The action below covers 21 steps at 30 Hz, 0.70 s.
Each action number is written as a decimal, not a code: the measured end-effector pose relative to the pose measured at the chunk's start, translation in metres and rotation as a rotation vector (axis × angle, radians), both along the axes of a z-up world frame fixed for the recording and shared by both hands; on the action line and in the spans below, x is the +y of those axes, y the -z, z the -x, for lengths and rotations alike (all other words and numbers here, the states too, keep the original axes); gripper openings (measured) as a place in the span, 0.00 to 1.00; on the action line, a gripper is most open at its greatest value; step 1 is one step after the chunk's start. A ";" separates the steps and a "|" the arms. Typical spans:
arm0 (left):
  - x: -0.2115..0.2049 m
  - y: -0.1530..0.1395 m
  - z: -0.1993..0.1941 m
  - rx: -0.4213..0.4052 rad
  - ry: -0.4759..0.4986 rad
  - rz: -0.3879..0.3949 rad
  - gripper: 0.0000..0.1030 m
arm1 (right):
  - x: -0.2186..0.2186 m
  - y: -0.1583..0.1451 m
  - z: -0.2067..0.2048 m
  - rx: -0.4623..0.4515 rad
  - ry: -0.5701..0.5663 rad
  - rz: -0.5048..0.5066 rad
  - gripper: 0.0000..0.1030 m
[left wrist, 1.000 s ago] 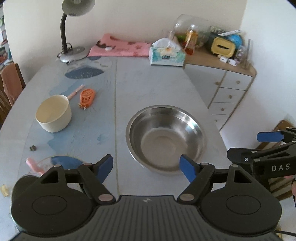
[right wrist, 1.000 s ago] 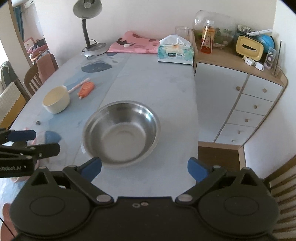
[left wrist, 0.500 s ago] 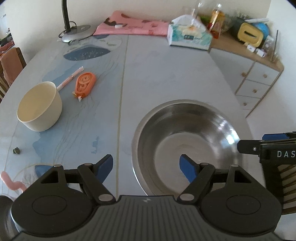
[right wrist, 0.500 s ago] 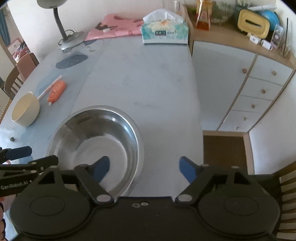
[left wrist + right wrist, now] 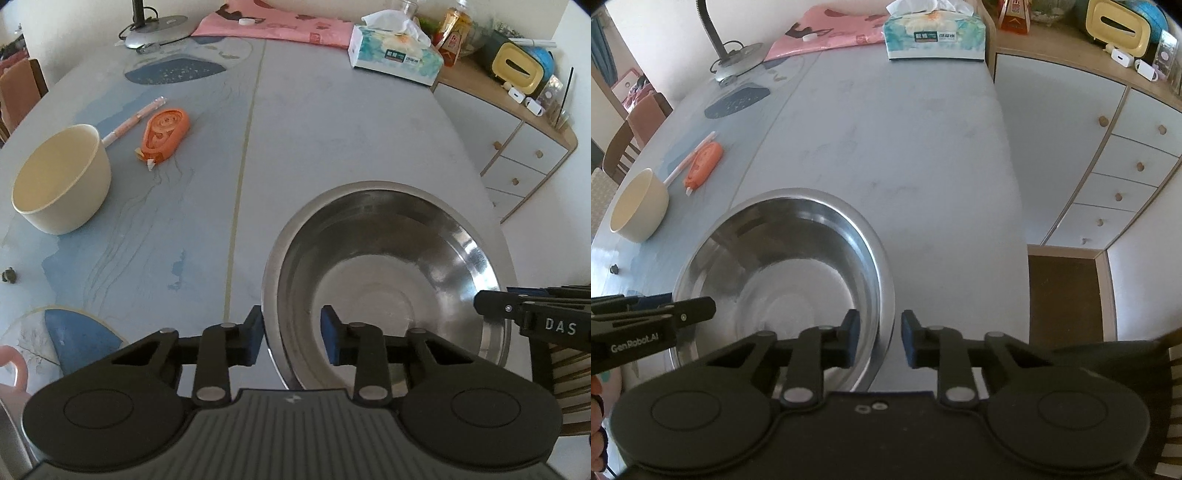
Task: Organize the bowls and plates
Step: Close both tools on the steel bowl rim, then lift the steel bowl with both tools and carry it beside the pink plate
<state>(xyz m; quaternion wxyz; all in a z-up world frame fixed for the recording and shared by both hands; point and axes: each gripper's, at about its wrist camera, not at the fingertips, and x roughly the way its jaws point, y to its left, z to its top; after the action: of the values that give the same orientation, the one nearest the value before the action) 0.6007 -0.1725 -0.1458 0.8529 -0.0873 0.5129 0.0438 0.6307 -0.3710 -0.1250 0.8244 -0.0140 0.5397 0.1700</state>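
A large steel bowl (image 5: 388, 280) sits on the table near its right edge; it also shows in the right wrist view (image 5: 783, 269). My left gripper (image 5: 291, 338) straddles the bowl's left rim, one pad outside and one inside, jaws partly closed with a gap still visible. My right gripper (image 5: 877, 338) straddles the bowl's right rim the same way. A cream bowl (image 5: 61, 179) stands at the left of the table, seen in the right wrist view (image 5: 639, 205) too.
An orange tape dispenser (image 5: 164, 134) and a pink pen (image 5: 133, 122) lie beyond the cream bowl. A tissue box (image 5: 395, 55), lamp base (image 5: 159, 35) and pink cloth (image 5: 280, 22) are at the far end. A drawer cabinet (image 5: 1108, 155) stands right of the table.
Both grippers came down and forward onto the steel bowl's opposite rims, and their jaws narrowed from wide open to closing around the rim.
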 end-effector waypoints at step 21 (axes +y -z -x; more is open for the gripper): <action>-0.026 -0.050 0.090 0.002 0.046 -0.039 0.14 | -0.027 -0.047 0.091 -0.014 0.049 0.028 0.13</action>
<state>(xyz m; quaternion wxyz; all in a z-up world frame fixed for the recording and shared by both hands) 0.5108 -0.1985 -0.0959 0.8547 -0.0588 0.5147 0.0341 0.5398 -0.3979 -0.0780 0.8319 -0.0136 0.5362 0.1421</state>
